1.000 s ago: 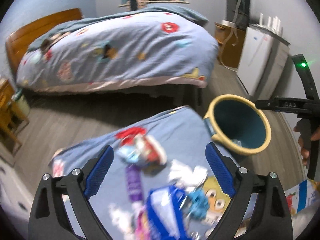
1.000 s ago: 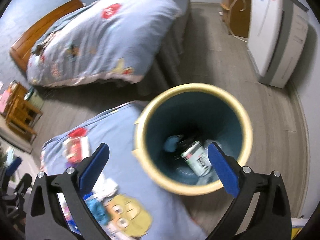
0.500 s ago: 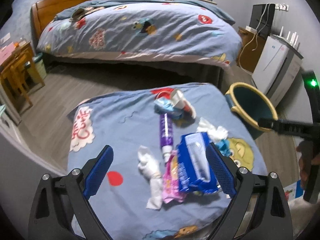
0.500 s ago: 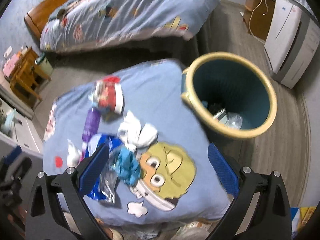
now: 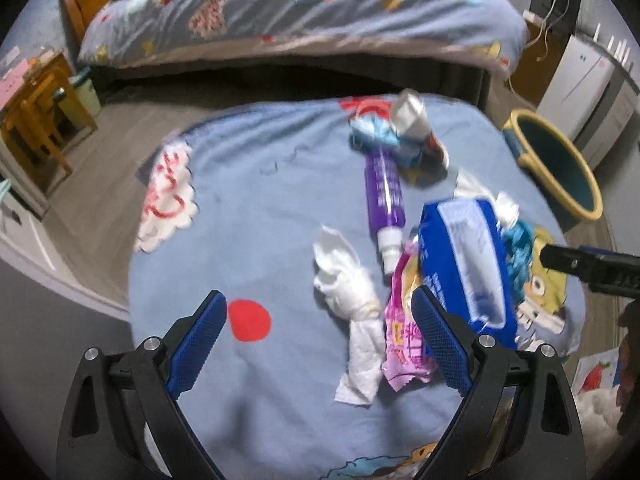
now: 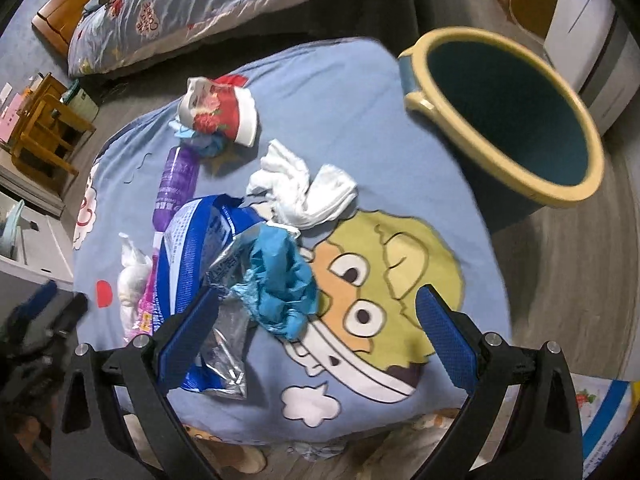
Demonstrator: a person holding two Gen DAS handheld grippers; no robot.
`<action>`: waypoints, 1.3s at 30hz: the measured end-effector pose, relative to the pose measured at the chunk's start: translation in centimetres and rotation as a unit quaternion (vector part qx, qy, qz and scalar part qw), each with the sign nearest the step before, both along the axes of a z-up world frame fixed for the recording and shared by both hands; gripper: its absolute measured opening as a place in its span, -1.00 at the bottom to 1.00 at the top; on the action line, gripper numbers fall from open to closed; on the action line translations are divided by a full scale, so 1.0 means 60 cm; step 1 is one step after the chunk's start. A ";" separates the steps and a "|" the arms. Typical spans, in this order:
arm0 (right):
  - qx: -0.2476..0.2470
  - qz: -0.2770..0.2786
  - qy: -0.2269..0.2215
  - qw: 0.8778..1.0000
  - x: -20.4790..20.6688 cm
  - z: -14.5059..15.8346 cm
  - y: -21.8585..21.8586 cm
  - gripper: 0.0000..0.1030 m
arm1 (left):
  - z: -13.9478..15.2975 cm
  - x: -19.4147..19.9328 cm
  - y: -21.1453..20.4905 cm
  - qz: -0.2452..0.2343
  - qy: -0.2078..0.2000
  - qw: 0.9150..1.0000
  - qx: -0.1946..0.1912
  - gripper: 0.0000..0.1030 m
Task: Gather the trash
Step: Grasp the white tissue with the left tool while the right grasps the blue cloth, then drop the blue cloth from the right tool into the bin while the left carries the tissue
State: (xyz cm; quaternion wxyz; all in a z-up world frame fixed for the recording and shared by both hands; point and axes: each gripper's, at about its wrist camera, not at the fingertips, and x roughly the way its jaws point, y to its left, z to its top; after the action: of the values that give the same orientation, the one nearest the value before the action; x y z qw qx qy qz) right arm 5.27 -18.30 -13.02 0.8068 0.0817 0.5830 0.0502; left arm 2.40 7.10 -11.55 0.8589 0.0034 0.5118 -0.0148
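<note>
Trash lies on a blue cartoon cloth (image 5: 248,216): a white tissue (image 5: 352,296), a purple tube (image 5: 384,196), a pink wrapper (image 5: 404,344), a blue wipes pack (image 5: 464,256), a crumpled blue glove (image 6: 280,280), a white wad (image 6: 304,192) and a red-and-white cup (image 6: 220,112). My left gripper (image 5: 320,340) is open and empty, just short of the tissue. My right gripper (image 6: 312,332) is open and empty above the blue glove. The teal bin with a yellow rim (image 6: 508,120) stands to the right of the cloth.
A bed with a patterned blue duvet (image 5: 300,12) lies behind the cloth. A white appliance (image 5: 580,84) and a brown cabinet (image 5: 532,60) stand at the far right. Wooden furniture (image 5: 36,120) is at the left. Grey wood floor (image 6: 560,280) surrounds the bin.
Both grippers have pulled back from the bin and dropped toward the trash on the cloth. The left now faces the tissue, the right the blue glove. Both stayed open.
</note>
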 end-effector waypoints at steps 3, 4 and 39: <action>0.011 0.006 0.017 1.000 0.006 -0.020 0.010 0.61 | -0.023 0.008 -0.004 -0.002 0.020 1.000 0.004 0.79; 0.012 0.011 0.025 1.000 0.008 -0.028 0.014 0.58 | -0.028 0.012 -0.005 -0.001 0.024 1.000 0.003 0.78; 0.039 -0.008 -0.107 0.993 0.071 0.184 -0.151 -0.28 | 0.129 0.029 -0.086 -0.057 -0.114 0.992 -0.010 -0.62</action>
State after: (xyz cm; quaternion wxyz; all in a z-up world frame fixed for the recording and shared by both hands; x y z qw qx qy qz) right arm 9.56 -27.38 -1.96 0.8612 0.1120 0.4902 0.0743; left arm 4.16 1.93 -3.80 0.9095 0.0253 0.4092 -0.0686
